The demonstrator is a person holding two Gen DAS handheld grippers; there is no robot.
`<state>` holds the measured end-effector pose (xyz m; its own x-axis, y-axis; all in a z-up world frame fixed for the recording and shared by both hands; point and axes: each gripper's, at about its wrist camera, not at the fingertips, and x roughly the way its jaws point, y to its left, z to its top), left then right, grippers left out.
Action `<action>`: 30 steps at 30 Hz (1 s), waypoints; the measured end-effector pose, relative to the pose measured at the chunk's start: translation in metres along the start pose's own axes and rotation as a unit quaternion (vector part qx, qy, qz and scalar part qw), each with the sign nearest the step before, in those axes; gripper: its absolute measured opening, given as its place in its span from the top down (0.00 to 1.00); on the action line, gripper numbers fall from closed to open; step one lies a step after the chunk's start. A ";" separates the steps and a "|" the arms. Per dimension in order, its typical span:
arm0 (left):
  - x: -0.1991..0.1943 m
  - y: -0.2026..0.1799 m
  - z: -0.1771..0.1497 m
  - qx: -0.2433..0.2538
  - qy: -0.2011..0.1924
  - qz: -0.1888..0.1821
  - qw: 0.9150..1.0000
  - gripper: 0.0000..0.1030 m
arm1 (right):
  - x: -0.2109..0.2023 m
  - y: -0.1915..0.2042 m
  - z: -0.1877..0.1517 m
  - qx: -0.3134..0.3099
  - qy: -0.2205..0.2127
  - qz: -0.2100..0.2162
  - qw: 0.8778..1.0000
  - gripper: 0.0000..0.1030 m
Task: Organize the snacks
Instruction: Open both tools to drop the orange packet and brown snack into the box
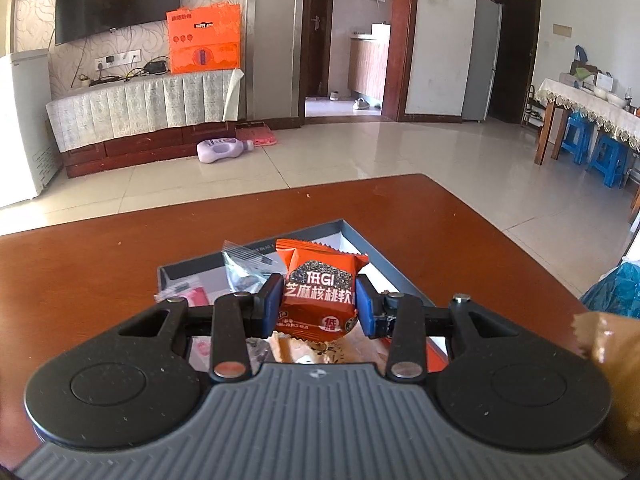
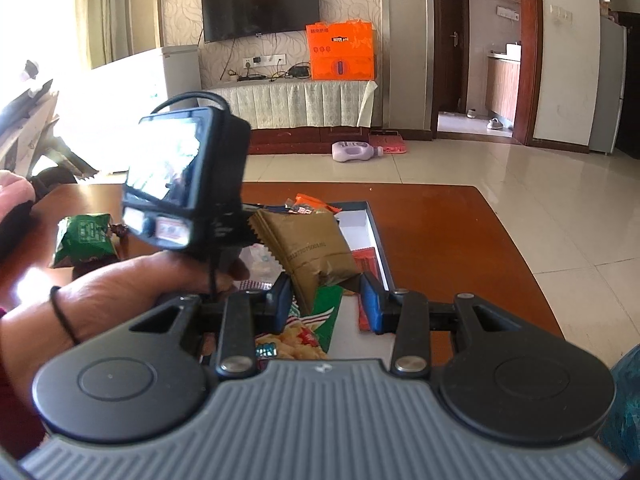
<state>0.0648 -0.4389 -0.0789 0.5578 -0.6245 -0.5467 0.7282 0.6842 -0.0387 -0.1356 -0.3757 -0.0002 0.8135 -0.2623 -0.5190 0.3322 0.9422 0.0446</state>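
An orange snack packet (image 1: 320, 292) is clamped upright between the blue pads of the left claw (image 1: 318, 306), its printed face turned to the camera and its long axis running up and down, held above the open grey box (image 1: 360, 232). A brown packet (image 2: 308, 252) is pinched at its lower corner by the right claw (image 2: 326, 300), tilted, with its long axis leaning up and to the left over the same box (image 2: 372, 220). More wrappers are seen in the box beneath, mostly covered by the claws. A green packet (image 2: 84, 240) lies on the worktop (image 2: 460, 240) near its left edge, partly hidden by the left-hand device. The red-brown worktop is backed by a tiled floor (image 1: 360, 152), with a television (image 2: 260, 2) on the far wall.
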 end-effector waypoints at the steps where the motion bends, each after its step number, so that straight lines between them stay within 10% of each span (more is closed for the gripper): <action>1: 0.004 0.001 -0.002 0.003 0.003 -0.002 1.000 0.57 | 0.002 0.001 0.001 0.001 0.001 -0.001 1.000 0.61; 9: -0.003 0.008 -0.007 0.010 -0.008 -0.008 1.000 0.29 | 0.014 0.000 0.003 0.014 0.006 -0.007 1.000 0.61; 30: -0.084 0.067 -0.040 0.006 -0.012 0.005 1.000 0.28 | 0.086 0.030 0.000 -0.020 0.035 -0.032 0.999 0.56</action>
<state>0.0507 -0.3251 -0.0689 0.5747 -0.6264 -0.5266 0.7269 0.6863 -0.0231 -0.0557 -0.3699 -0.0440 0.7557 -0.3080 -0.5779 0.3621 0.9319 -0.0232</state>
